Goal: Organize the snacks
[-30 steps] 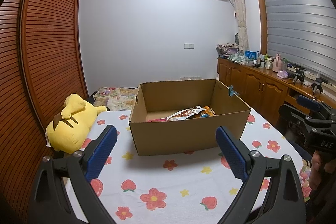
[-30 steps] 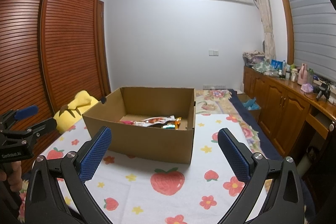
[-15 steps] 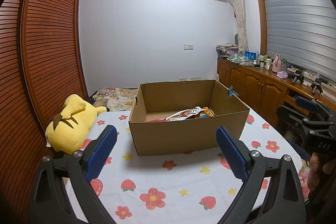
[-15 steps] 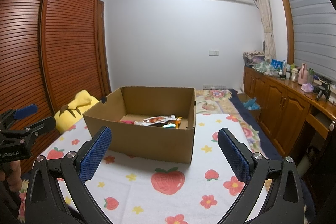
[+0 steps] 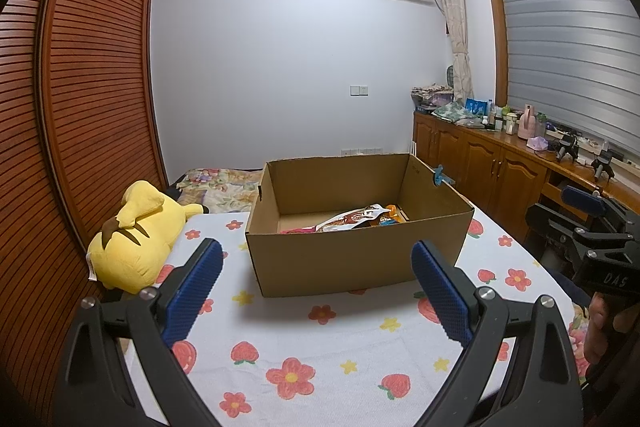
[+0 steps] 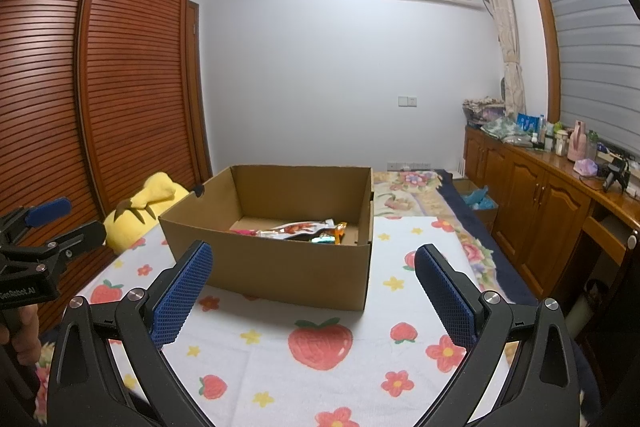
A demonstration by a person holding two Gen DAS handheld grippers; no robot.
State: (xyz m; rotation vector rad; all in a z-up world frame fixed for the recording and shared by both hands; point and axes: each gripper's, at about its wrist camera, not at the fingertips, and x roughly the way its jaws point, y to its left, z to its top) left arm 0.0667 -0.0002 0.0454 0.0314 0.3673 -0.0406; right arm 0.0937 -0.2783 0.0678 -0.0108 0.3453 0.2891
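Jaws spread wide and holding nothing, the left gripper point(image 5: 316, 281) and right gripper point(image 6: 314, 283) hover above a flower-and-strawberry cloth point(image 6: 320, 379), both facing an open cardboard box point(image 5: 352, 259) just ahead. Snack packets point(image 5: 356, 219) lie heaped in the box's far right corner. A yellow plush toy point(image 5: 136, 235) rests on the cloth, left of the box, beside a slatted wooden wardrobe point(image 5: 80, 107).

Brown cardboard box point(image 5: 352, 259) – white cloth point(image 5: 320, 355), red strawberry-and-flower print – yellow plush point(image 5: 136, 239) – blue-padded black tool point(image 6: 312, 291).
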